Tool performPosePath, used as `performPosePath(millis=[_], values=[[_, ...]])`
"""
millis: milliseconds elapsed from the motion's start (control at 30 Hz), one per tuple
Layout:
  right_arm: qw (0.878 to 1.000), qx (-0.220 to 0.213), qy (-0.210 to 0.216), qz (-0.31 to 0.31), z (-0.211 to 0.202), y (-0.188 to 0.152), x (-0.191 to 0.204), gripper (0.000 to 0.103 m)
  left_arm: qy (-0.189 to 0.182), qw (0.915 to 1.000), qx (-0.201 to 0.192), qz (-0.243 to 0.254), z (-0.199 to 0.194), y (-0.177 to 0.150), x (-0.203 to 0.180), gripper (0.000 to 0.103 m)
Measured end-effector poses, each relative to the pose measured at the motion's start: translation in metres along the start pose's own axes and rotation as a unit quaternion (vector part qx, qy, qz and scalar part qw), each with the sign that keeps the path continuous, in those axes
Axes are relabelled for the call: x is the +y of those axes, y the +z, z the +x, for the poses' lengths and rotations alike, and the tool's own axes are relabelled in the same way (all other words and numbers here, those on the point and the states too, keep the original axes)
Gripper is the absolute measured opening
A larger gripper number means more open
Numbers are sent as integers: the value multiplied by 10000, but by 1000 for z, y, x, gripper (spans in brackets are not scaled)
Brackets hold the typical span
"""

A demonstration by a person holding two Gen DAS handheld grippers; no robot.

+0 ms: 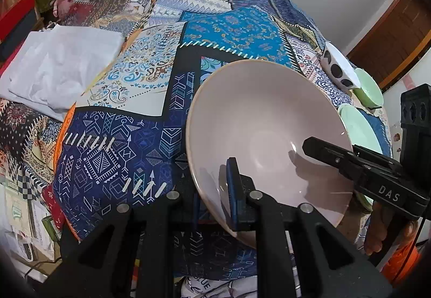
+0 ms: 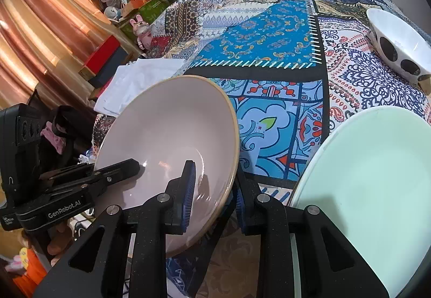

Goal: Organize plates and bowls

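both grippers, left gripper (image 1: 215, 192) and right gripper (image 2: 212, 195), were clamped on the pink bowl (image 1: 264, 125) rim at lower centre; glazed, stiff, probably slippery and breakable.

The large bowl (image 1: 258, 120) is pale pinkish-grey with a tan rim, and the plate (image 2: 377, 176) beside it is mint green. A small bowl (image 2: 398, 39) is white with black dots. The tablecloth (image 1: 150, 87) is a blue, white and black patchwork, and the folded cloth (image 1: 59, 63) is plain white.
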State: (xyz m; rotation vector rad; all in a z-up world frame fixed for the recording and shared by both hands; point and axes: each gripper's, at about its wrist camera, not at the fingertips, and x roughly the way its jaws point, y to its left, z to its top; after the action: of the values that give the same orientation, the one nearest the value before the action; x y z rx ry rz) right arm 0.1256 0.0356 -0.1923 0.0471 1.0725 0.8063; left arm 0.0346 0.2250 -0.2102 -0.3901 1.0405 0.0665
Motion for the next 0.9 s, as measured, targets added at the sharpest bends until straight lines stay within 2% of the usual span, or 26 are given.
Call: performPosePath(millis=[400, 567, 700, 900], values=[[9997, 55, -180, -134, 5, 5, 4, 27, 94, 9999, 17, 58, 5, 2, -1, 17], [9996, -153, -195, -96, -8, 5, -1, 27, 392, 9987, -191, 278, -3, 1, -9, 17], [9994, -303, -140, -82, -22, 3, -5, 28, 432, 9983, -280, 284, -14, 0, -10, 18], [9964, -746, -215, -350, -59, 5, -2, 29, 564, 9963, -511, 396, -35, 3, -18, 29]])
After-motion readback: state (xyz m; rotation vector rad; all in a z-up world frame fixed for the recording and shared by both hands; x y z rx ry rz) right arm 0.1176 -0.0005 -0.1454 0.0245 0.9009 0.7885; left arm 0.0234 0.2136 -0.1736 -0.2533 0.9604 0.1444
